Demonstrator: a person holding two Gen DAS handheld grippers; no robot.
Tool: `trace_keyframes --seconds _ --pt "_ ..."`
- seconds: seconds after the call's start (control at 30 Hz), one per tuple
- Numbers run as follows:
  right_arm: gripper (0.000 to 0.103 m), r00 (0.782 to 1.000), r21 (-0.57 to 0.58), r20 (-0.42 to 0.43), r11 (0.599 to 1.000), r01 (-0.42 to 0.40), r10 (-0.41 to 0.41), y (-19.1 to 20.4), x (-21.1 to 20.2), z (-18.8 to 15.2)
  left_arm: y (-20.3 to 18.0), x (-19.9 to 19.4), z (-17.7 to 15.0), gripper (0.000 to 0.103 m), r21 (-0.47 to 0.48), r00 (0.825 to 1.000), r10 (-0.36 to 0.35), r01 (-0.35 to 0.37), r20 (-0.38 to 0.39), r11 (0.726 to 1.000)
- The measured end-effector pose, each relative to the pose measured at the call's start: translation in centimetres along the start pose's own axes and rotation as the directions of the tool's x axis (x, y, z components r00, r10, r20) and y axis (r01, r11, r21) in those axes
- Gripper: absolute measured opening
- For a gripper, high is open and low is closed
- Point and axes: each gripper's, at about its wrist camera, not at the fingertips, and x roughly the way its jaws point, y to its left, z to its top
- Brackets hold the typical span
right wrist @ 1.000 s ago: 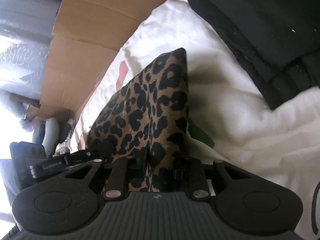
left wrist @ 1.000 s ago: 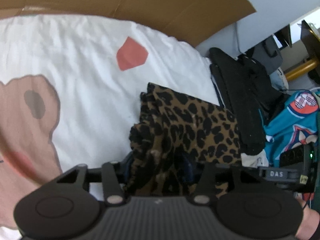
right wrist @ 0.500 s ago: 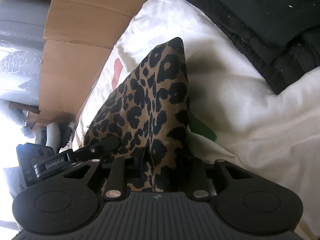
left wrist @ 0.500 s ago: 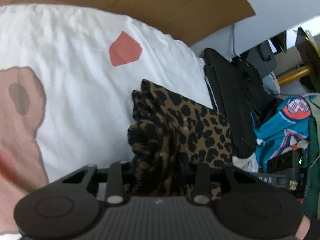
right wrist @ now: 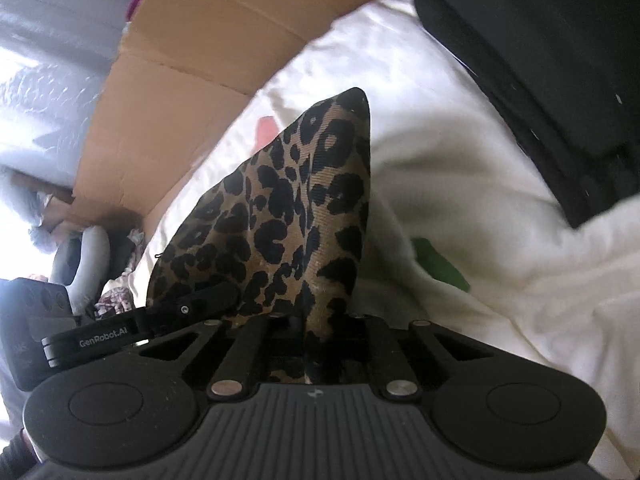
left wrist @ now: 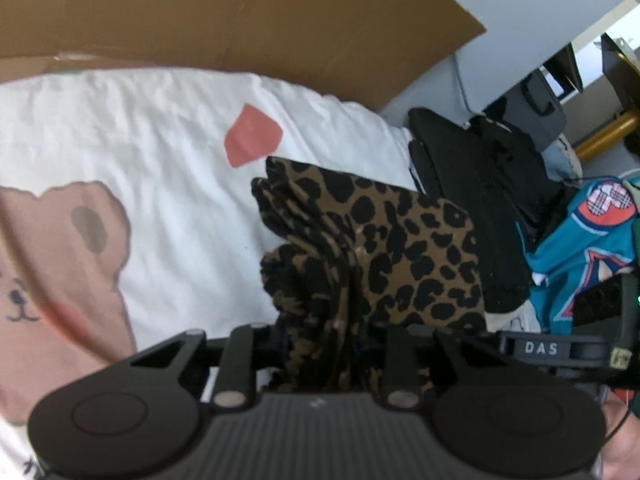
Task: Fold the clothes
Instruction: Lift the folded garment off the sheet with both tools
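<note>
- Right now I have both tongs clamped on one leopard-print garment [left wrist: 404, 248], centre frame, raised over a white bedsheet [left wrist: 160, 152].
- My left gripper [left wrist: 320, 344] pinches bunched cloth; my right gripper [right wrist: 308, 336] pinches a taut edge.
- It looks soft, light and limp, so I judge corners or edges the best hold.
- Black clothes [right wrist: 560, 60] lie upper right.
</note>
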Motion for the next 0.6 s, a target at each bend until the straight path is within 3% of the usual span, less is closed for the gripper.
trace_keyframes --seconds 0.6 --pt "0.005 0.997 -0.272 0.051 0.961 -0.039 0.054 12.1 -8.7 0.9 -6.8 -14.3 2.3 0.027 -0.026 0.984 0.116 -0.113 0.133 0.993"
